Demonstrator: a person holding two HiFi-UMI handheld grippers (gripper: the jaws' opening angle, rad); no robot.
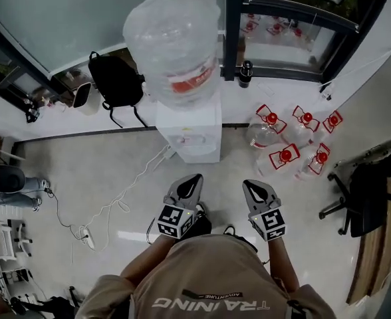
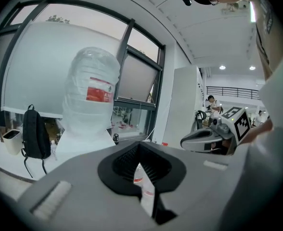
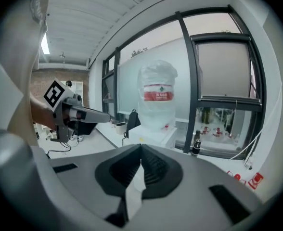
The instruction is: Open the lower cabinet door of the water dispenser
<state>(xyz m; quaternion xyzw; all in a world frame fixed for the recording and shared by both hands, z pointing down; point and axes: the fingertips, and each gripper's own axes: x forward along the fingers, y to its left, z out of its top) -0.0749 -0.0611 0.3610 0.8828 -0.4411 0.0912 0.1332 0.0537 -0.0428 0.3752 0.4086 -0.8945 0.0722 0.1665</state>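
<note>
The white water dispenser (image 1: 189, 128) stands against the window wall with a big clear bottle (image 1: 175, 42) on top. From above, its lower cabinet door is not visible. My left gripper (image 1: 195, 177) and right gripper (image 1: 248, 183) are side by side in front of it, both short of it and pointing at it. Both are shut with nothing between the jaws. The left gripper view has the left gripper (image 2: 139, 144) aimed to the right of the dispenser (image 2: 83, 138). In the right gripper view, the right gripper (image 3: 141, 146) sits below the dispenser (image 3: 156, 134).
A black backpack (image 1: 116, 82) and a white bin (image 1: 84, 97) lean on the wall to the left. Several red-capped water bottles (image 1: 295, 141) lie on the floor to the right, beside an office chair (image 1: 368, 191). A white cable (image 1: 126, 188) runs across the floor on the left.
</note>
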